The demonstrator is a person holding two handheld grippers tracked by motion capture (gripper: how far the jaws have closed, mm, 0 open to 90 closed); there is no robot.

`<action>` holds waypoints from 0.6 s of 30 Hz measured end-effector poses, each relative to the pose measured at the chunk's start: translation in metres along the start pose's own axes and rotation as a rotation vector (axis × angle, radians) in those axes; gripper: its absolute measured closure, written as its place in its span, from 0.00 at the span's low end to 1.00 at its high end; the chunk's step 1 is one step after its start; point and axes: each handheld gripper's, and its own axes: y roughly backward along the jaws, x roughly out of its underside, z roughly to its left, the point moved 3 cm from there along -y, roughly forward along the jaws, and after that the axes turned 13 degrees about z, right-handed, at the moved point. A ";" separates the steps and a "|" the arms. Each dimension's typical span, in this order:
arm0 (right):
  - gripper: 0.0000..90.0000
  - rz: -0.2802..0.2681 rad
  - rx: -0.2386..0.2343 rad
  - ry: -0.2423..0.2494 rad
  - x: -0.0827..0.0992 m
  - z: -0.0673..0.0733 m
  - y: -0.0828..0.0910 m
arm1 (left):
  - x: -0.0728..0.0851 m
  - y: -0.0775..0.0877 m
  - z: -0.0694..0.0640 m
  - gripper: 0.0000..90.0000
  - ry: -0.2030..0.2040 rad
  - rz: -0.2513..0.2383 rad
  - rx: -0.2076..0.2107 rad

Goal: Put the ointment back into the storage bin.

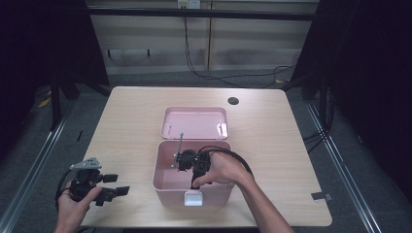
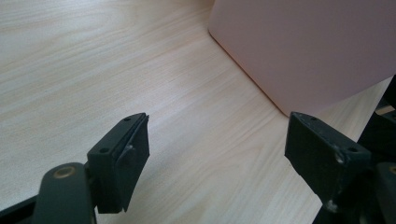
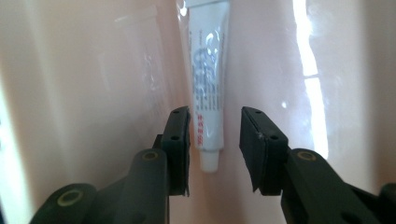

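Right hand-held gripper (image 3: 214, 140) reached into pink box (image 1: 163, 182), jaws apart, straddling cap end of white tube (image 3: 208, 79); tube lay on box floor, long axis running away from jaws. Left hand-held gripper (image 2: 217, 154) open, idle above table (image 2: 93, 70).

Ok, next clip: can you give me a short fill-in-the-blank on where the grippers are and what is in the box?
1. The right gripper is lowered inside the pink ____.
2. Between its open jaws lies a white ____ with a white cap.
3. The left gripper is held above the ____, beside the box, with its jaws apart.
4. The lid lies on the table on the ____ side of the box from the person.

Missing words: box; tube; table; far
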 end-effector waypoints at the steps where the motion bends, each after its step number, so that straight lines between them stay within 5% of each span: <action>1: 0.70 0.000 0.001 -0.003 0.002 0.000 0.001 | 0.000 0.000 0.000 0.24 0.000 0.000 0.000; 18: 0.66 -0.068 0.071 -0.061 0.032 0.004 0.040 | 0.000 0.001 0.000 0.24 0.003 -0.003 0.003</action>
